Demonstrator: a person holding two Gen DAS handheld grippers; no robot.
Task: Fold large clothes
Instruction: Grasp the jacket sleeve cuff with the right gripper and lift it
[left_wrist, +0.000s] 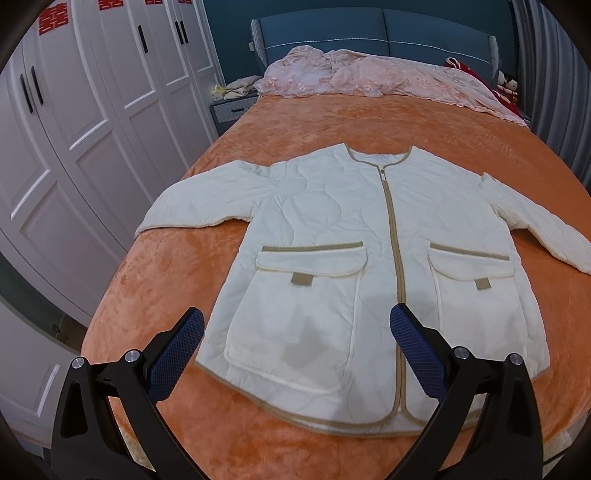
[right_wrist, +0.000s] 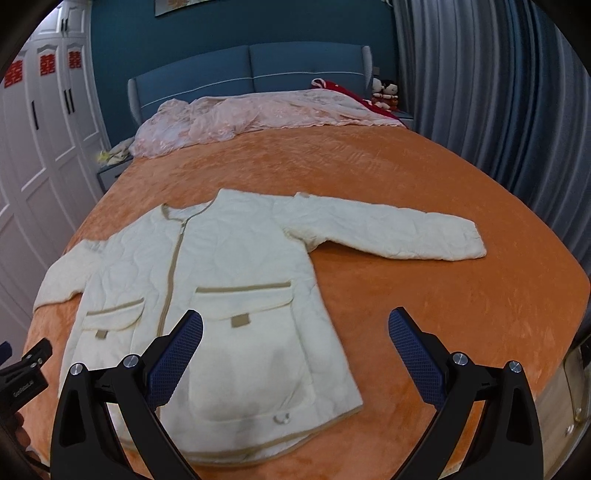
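Note:
A cream quilted jacket (left_wrist: 332, 229) with tan zip and trim lies flat, front up, on the orange bedspread (left_wrist: 332, 125), both sleeves spread out. It also shows in the right wrist view (right_wrist: 207, 280), its right sleeve (right_wrist: 388, 232) stretched sideways. My left gripper (left_wrist: 297, 332) is open and empty, hovering above the jacket's lower left pocket and hem. My right gripper (right_wrist: 295, 336) is open and empty above the jacket's lower right side. The left gripper's body shows at the left edge of the right wrist view (right_wrist: 26, 373).
A pink lace blanket (left_wrist: 369, 77) lies bunched by the blue headboard (left_wrist: 369, 33). White wardrobes (left_wrist: 74, 129) stand on the left, grey curtains (right_wrist: 498, 92) on the right. A nightstand (left_wrist: 231, 107) sits by the bed's far left. Dolls (right_wrist: 384, 92) sit at the far right.

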